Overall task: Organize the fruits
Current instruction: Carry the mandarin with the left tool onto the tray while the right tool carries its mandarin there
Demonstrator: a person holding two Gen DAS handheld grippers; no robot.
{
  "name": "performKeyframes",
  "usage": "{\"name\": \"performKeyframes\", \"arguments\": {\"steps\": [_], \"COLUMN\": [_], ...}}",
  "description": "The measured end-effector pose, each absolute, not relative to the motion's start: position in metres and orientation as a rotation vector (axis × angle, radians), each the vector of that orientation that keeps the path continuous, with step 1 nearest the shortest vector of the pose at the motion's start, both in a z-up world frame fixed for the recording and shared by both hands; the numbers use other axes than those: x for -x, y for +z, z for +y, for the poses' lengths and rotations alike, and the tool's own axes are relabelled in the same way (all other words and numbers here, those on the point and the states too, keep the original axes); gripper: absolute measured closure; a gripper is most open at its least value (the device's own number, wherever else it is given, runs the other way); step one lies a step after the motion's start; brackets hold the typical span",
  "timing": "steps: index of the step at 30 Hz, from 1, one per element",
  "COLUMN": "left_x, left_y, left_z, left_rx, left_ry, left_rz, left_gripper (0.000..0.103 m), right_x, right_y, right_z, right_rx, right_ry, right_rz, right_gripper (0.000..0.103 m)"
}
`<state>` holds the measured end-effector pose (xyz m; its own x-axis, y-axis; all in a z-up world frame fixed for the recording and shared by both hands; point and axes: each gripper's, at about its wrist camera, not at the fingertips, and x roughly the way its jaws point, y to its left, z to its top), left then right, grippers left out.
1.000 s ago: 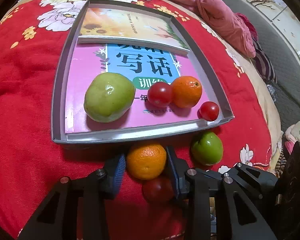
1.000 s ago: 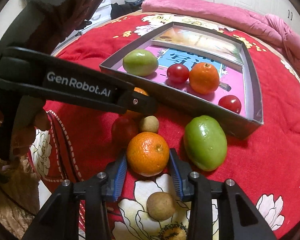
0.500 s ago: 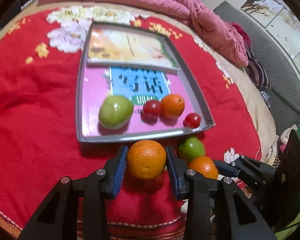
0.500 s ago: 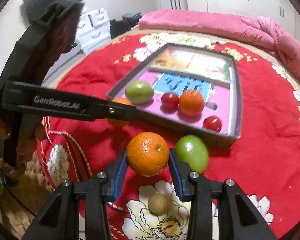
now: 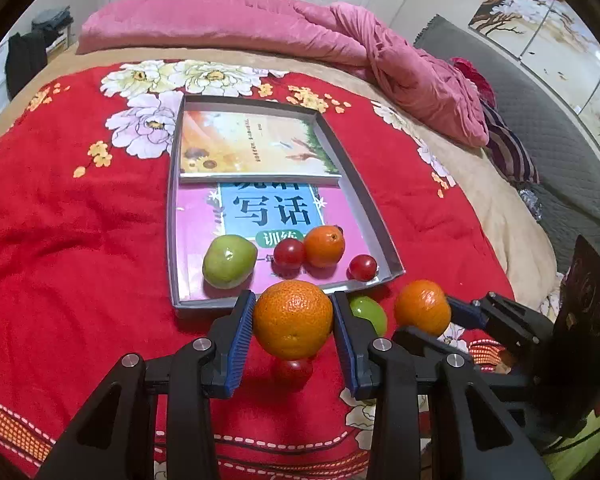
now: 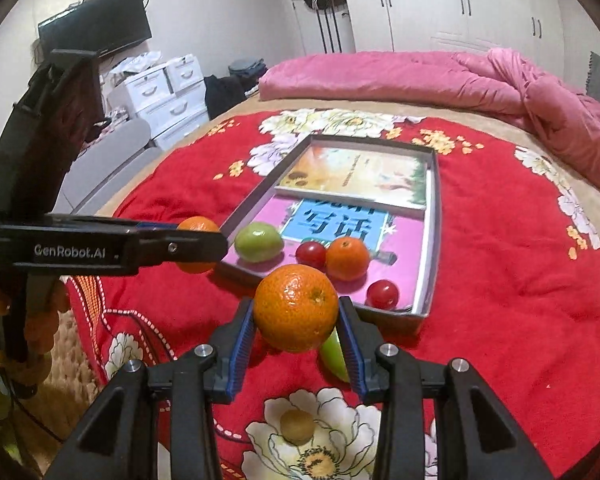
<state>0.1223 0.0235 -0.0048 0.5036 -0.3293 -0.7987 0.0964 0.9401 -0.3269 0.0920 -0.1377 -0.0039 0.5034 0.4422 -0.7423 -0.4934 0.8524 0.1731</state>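
Orange fills both pairs of jaws. The left gripper (image 5: pixel 293 320) points down and forward over the red floral blanket (image 5: pixel 80 240) on the bed, its blue pads pressed to either side of a mandarin (image 5: pixel 293 319) held clear of the cloth, just short of the near wall of the grey tray (image 5: pixel 376 216). A tomato (image 5: pixel 294 372) lies on the blanket directly under that fruit.

The right gripper (image 6: pixel 296 308) is tilted downward the same way, and its jaws are closed on a second mandarin (image 6: pixel 296 307), also lifted off the blanket and near the tray's front corner. In the left wrist view this gripper enters from the right edge with its fruit beside a green fruit (image 5: pixel 367 312) that lies on the blanket against the tray's wall.

Inside the tray, on two books, sit a green pear-like fruit (image 5: pixel 229 261), a tomato (image 5: pixel 289 253) touching a third mandarin (image 5: pixel 324 246), and a smaller tomato (image 5: pixel 362 267) near the right wall. A small brown fruit (image 6: pixel 297 426) lies on the blanket between the right gripper's arms.
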Motion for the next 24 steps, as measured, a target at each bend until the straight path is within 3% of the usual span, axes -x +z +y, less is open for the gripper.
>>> {"name": "performKeyframes", "arguments": {"steps": [24], "left_x": [-0.151], "left_y": [-0.019], "left_z": [-0.005], "left_rx": [0.151], "left_ry": [-0.224], "left_rz": [1.024], "left_gripper": [0.064], "right_x": [-0.122], "right_y": [0.022], "right_z": [-0.174], "right_rx": [0.008], "right_ry": [0.459], "right_rz": [0.801], "right_gripper": [0.062]}}
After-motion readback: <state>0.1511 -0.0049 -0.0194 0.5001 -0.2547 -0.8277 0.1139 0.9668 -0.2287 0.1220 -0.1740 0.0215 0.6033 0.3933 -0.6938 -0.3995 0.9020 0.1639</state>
